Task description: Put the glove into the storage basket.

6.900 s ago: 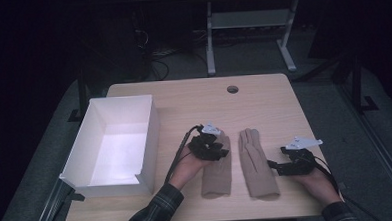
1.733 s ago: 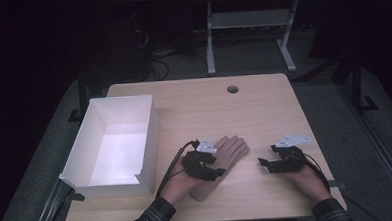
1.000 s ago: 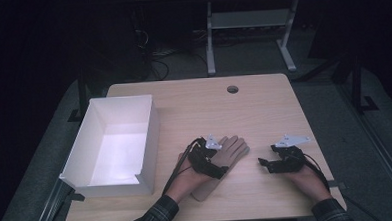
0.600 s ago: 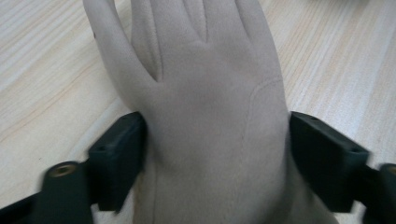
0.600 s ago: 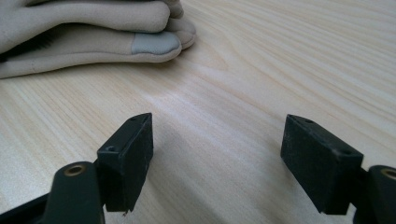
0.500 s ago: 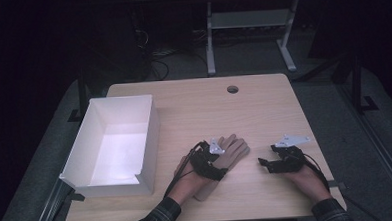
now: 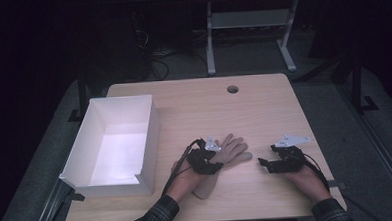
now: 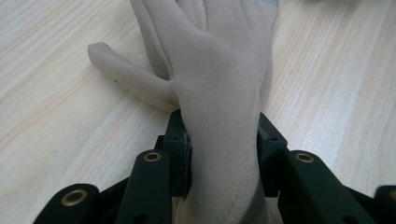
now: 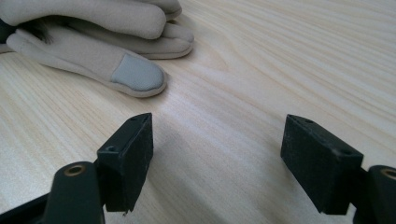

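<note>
in the high view the beige gloves [image 7: 225,157] lie stacked on the wooden worktop [image 7: 264,107], lower centre of the frame, with the fingers fanned toward the upper right and the cuff end toward the bottom. the left gripper [image 7: 206,162] sits on the stack at its wrist part. in the left gripper view the jaws stand on either side of the glove's narrow wrist [image 8: 219,140], low in the frame, and both pads press against the fabric; they have just been closing, with the glove between them. the thumb [image 8: 126,77] sticks out to the left of that frame and lies flat on the wood.

the right gripper [image 7: 281,163] rests on the worktop at the lower right of the high view, apart from the gloves. in the right gripper view its jaws stand wide with bare wood between them [image 9: 217,158], and the glove fingertips, one with a grey patch [image 9: 135,73], lie in the upper left, just beyond the left jaw and not touching it.

a white open box [image 7: 150,135] sits on the worktop at the left of the high view, near the gloves but apart from them.
</note>
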The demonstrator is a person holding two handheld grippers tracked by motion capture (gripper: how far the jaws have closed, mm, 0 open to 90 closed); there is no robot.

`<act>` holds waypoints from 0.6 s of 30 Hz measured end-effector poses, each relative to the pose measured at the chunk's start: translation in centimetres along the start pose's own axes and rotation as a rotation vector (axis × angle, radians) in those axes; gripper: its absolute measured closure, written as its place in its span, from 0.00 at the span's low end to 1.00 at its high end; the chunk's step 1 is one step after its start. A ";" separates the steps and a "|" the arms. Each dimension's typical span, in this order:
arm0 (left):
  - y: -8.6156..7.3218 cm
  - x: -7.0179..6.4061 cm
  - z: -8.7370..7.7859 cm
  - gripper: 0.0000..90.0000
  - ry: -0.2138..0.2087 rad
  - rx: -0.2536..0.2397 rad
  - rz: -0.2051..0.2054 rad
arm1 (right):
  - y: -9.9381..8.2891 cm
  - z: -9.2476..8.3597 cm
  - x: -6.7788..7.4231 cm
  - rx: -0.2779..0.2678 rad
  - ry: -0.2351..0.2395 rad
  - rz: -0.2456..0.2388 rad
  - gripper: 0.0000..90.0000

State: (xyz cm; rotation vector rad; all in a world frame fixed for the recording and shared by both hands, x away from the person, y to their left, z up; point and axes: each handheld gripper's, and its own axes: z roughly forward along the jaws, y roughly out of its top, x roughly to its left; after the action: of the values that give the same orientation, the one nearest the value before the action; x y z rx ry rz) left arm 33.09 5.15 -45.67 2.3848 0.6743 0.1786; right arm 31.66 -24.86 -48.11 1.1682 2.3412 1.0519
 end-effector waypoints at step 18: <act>2.1 0.7 -5.0 0.72 -0.048 -0.059 -0.085 | 0.0 0.0 0.0 0.000 0.000 0.000 0.28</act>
State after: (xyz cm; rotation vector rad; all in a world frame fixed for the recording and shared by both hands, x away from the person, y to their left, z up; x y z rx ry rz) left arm 33.15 6.91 -40.44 2.2926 0.7361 0.1031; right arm 31.67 -24.85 -48.11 1.1681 2.3411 1.0522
